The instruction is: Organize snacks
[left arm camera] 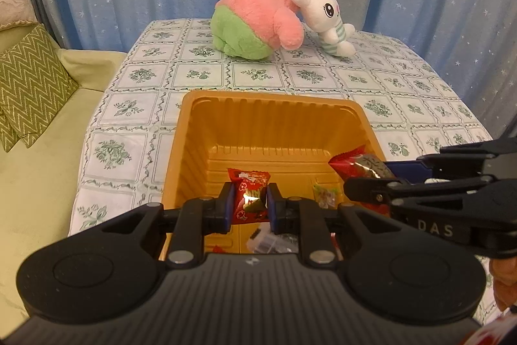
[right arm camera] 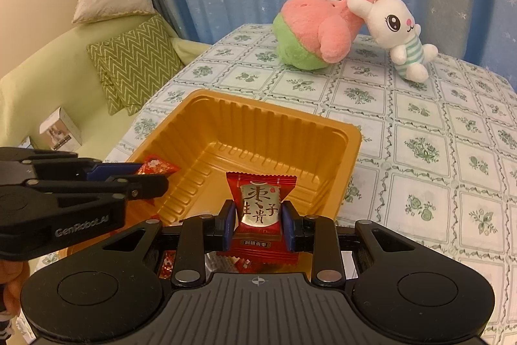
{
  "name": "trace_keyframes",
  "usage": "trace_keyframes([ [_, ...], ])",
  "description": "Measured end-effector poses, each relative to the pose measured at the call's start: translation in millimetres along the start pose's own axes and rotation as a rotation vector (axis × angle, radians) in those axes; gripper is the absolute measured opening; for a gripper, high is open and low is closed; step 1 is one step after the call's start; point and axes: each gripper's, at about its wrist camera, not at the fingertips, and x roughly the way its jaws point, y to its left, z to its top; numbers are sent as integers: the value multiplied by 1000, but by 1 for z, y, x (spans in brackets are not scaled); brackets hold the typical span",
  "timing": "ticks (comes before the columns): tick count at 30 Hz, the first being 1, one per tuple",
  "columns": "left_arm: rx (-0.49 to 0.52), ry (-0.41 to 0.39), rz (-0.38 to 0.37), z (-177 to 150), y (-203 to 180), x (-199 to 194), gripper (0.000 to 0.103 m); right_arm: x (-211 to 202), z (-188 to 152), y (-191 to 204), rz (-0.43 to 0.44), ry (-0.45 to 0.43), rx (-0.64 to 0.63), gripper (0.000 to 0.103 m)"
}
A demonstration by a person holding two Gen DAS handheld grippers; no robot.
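While both hands bring snacks over the orange tray (right arm camera: 350, 138), the job looks partly done.

The left hand-held gripper (left arm camera: 248, 205) is clenched on a small red snack (left arm camera: 249, 194). The right hand-held gripper (right arm camera: 258, 223) is clenched on a red date candy (right arm camera: 260, 209). Each packet stands up between the pads, its long side pointing forward and up, away from its gripper. Both hang above the near part of the tray on the bench (right arm camera: 420, 125). A few wrapped snacks (left arm camera: 324, 195) already lie just below the grippers. I think letting these two go comes next.

Black grippers (left arm camera: 248, 205) (right arm camera: 257, 223) w/ blue-padded jaws, silver screws, ribbed bodies, "GenRobot.AI" lettering.
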Motion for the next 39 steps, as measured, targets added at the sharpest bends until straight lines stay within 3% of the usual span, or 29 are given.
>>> trace_keyframes([
  [2, -10, -13, -19, 2, 2, 3, 19, 1, 1, -1, -1, 0, 0, 31],
  [5, -13, -16, -5, 2, 2, 5, 33, 2, 1, -2, -1, 0, 0, 31],
  [13, -7, -2, 11, -5, 8, 0, 35, 1, 1, 0, 6, -2, -2, 31],
  [22, 32, -21, 48, -11, 12, -20, 50, 2, 9, 6, 30, -20, 5, 31],
  [26, 31, -28, 63, -17, 15, -29, 60, 4, 17, 7, 79, -42, 20, 31],
  [27, 31, -30, 66, -18, 15, -31, 62, 5, 20, 6, 92, -37, 38, 34],
  [28, 33, -33, 70, -20, 15, -33, 63, 5, 22, 3, 97, -35, 57, 48],
  [30, 38, -43, 80, -24, 15, -38, 71, 0, 22, -1, 86, -52, 83, 65],
  [36, 15, -65, 68, -36, 12, -54, 94, -22, 9, -10, 51, -63, 117, 66],
  [39, -1, -82, 51, -44, 8, -66, 100, -36, -1, -13, 37, -53, 142, 66],
])
